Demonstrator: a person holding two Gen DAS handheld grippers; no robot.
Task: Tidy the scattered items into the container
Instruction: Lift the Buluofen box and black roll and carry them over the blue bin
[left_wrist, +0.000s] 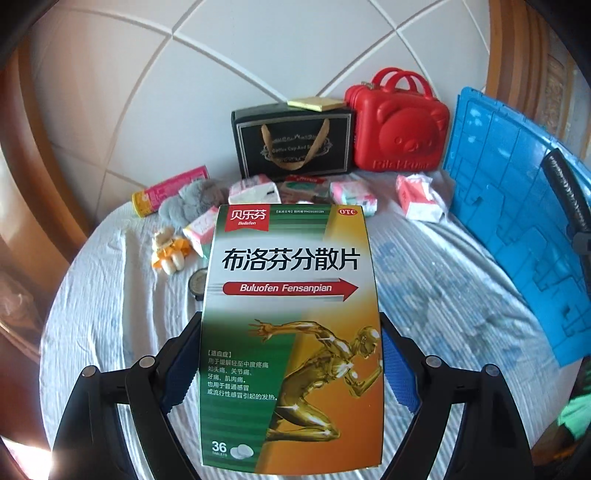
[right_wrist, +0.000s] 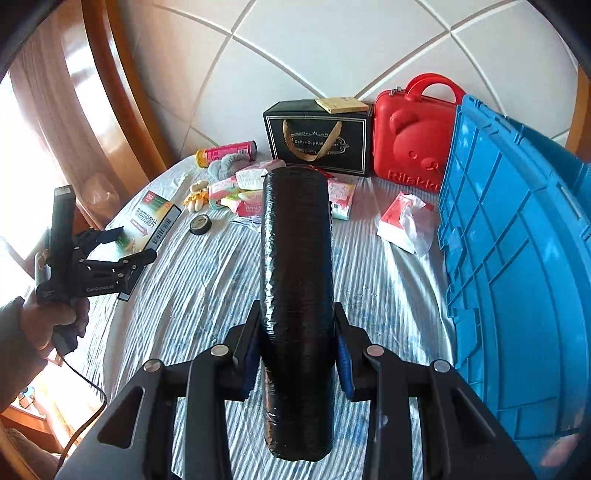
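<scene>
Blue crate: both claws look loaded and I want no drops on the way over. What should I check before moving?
1. Left claw grips the ibuprofen box: ok.
2. Right claw shut on the black film roll: ok.
3. Blue crate within view at the right: ok.
4. Crate's opening free: cannot tell.
5. Tissue pack lying near the crate, clear of the path: cannot tell.

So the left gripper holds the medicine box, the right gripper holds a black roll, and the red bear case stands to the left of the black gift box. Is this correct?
One detail is wrong: the red bear case stands to the right of the black gift box, as both wrist views show. The left gripper does hold the medicine box, and the right gripper does hold the black roll.
</scene>
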